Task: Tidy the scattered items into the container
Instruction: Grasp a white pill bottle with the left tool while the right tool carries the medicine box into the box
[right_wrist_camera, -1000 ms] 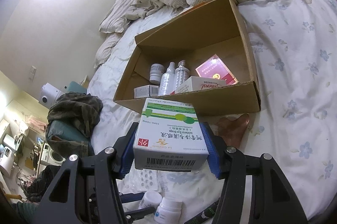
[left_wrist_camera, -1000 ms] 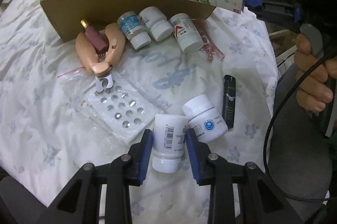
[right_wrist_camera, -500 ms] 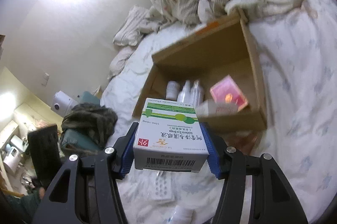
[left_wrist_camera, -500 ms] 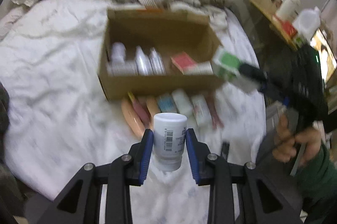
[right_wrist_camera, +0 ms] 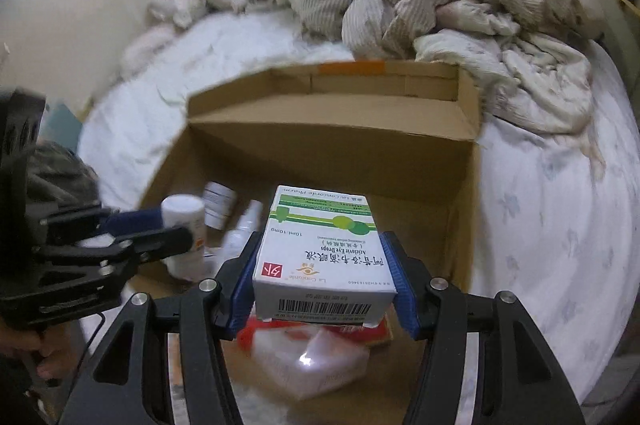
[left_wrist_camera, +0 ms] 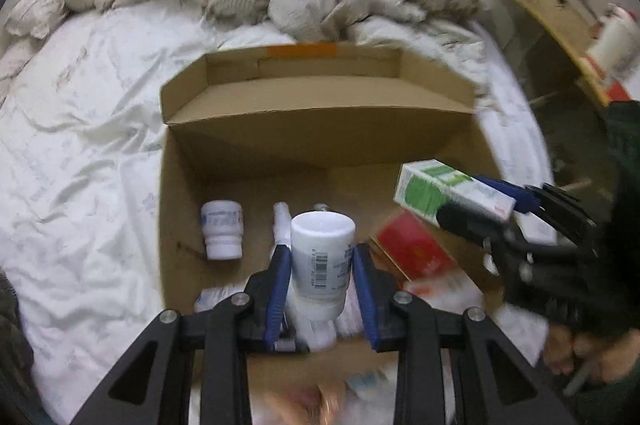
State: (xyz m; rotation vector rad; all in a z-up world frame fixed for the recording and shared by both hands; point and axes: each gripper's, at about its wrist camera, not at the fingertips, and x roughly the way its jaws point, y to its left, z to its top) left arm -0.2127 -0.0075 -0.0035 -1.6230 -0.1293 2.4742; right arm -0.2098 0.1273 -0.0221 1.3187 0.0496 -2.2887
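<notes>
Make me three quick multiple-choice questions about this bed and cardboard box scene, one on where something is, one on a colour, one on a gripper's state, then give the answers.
1. Where is the white bottle in the left gripper?
A. above the cardboard box
B. lying on the sheet
C. on the wooden shelf

2. What colour are the bands on the carton in the right gripper?
A. red
B. green
C. black

3. How is the right gripper?
A. open, empty
B. shut, empty
C. shut on the carton

Answers: 1 A, the box floor shows behind the bottle. 2 B, green stripes cross its top. 3 C, both pads press its sides.
</notes>
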